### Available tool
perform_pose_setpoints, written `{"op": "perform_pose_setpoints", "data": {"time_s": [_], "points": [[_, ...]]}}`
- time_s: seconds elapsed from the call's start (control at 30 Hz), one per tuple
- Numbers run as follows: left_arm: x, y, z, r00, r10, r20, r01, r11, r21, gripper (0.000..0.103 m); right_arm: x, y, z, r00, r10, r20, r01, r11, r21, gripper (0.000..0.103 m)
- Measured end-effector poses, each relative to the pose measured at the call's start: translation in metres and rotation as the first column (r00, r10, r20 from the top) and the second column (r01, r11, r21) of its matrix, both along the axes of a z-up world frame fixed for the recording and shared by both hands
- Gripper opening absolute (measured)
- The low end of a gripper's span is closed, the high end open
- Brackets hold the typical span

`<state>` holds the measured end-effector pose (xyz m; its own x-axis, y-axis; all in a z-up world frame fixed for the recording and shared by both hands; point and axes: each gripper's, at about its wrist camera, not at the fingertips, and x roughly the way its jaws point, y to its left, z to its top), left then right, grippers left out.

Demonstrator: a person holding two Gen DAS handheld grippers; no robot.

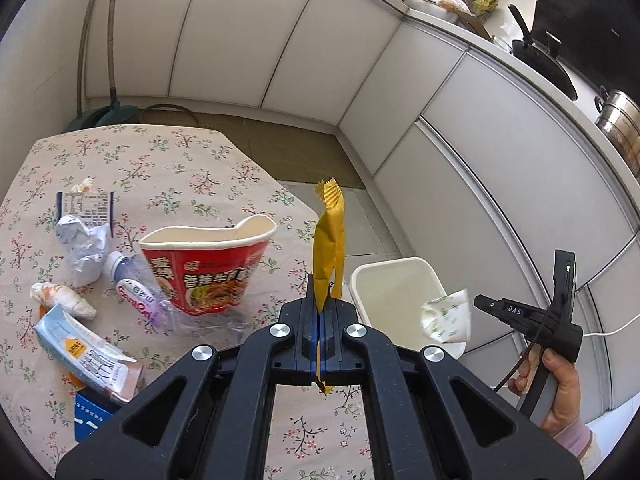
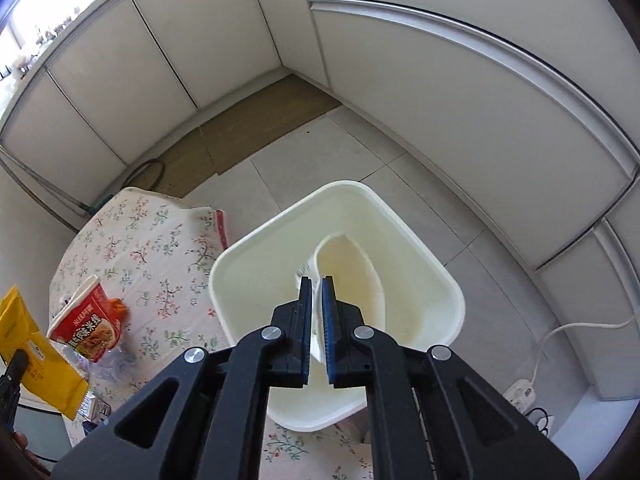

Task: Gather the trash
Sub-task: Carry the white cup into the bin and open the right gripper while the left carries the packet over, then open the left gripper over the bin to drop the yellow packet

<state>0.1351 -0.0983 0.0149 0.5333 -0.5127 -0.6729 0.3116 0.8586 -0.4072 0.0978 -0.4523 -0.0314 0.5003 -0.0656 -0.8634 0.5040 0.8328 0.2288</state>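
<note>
Gripping yellow wrapper [image 1: 330, 240] tight: left claw [image 1: 323, 304] — right claw [image 2: 317, 280] barely parted over bin [image 1: 384, 300], paper cup [image 1: 446, 316] possibly loose

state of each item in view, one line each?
left tongs: shut on yellow wrapper, which stands upright
right tongs: slightly parted over white bin, paper cup still between them
white bin: on the floor, open-topped
noodle cup: tilted, open, on the table
plastic bottle: lying down
white paper: crumpled
</note>
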Motion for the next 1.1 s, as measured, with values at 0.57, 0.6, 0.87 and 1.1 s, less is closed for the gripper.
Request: {"op": "perform_pose_setpoints", "data": {"time_s": [0.57, 0.6, 0.87, 1.1], "points": [[0.017, -0.157, -0.010, 0.984, -0.176, 0.002, 0.176, 0.984, 0.006, 0.000, -0.064, -0.054, 0.054, 0.936, -0.286, 0.205, 0.334, 0.905, -0.263, 0.089], [0.019, -0.165, -0.013, 0.983, -0.183, -0.007, 0.183, 0.983, 0.006, 0.000, -0.067, -0.059, 0.053, 0.932, -0.299, 0.202, 0.346, 0.902, -0.257, 0.089], [0.033, -0.203, -0.033, 0.969, -0.218, -0.117, 0.217, 0.976, -0.023, 0.007, -0.074, -0.073, 0.048, 0.933, -0.315, 0.174, 0.349, 0.910, -0.223, 0.089], [0.030, -0.193, -0.027, 0.981, -0.170, -0.092, 0.172, 0.985, 0.013, 0.055, -0.071, -0.056, 0.053, 0.944, -0.266, 0.195, 0.311, 0.915, -0.258, 0.091]]}}
